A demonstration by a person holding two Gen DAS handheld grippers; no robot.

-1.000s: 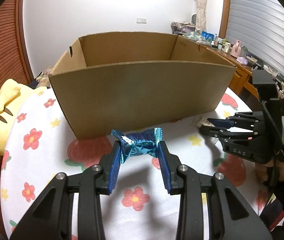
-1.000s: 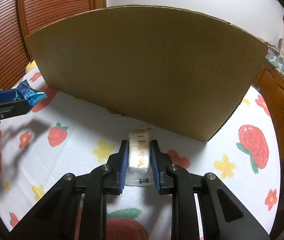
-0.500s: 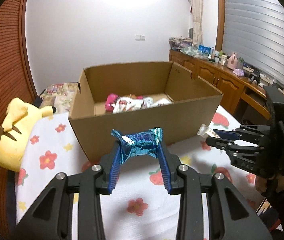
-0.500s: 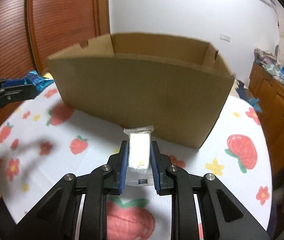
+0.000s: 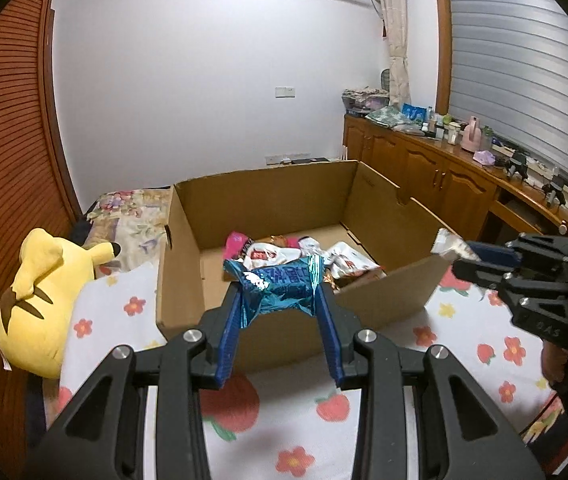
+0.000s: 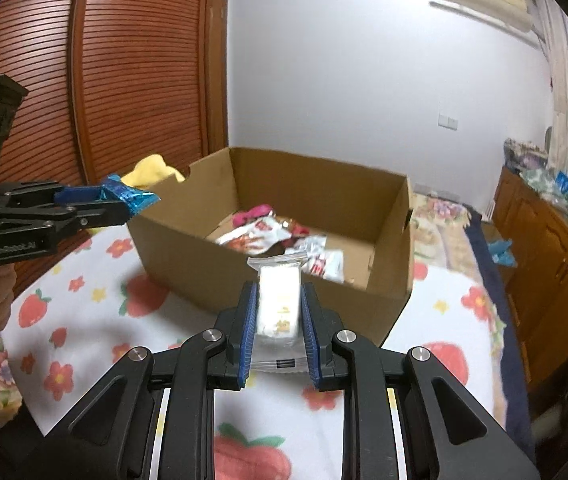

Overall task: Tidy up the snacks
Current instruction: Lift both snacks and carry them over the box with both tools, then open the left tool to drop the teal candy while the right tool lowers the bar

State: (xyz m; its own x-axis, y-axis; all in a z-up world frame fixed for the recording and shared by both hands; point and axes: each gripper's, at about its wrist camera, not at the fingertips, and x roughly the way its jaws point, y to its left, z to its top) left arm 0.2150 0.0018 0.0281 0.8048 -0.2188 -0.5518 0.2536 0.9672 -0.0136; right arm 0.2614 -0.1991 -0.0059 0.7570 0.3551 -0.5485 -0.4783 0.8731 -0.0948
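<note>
Left gripper (image 5: 280, 304) pinches a blue foil snack (image 5: 278, 286) between its pads, held in the air just in front of the near wall of the cardboard box (image 5: 383, 300). Right gripper (image 6: 278, 312) is clamped on a white wrapped snack (image 6: 278, 300), also short of the box. Several snack packets (image 6: 268, 236) lie on the box floor. Box sits on a fruit-print cloth (image 5: 463, 344); yellow plush toy (image 5: 44, 292) lies left of it.

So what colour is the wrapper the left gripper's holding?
Shiny blue foil wrapper with white print, clearest in the left wrist view.
</note>
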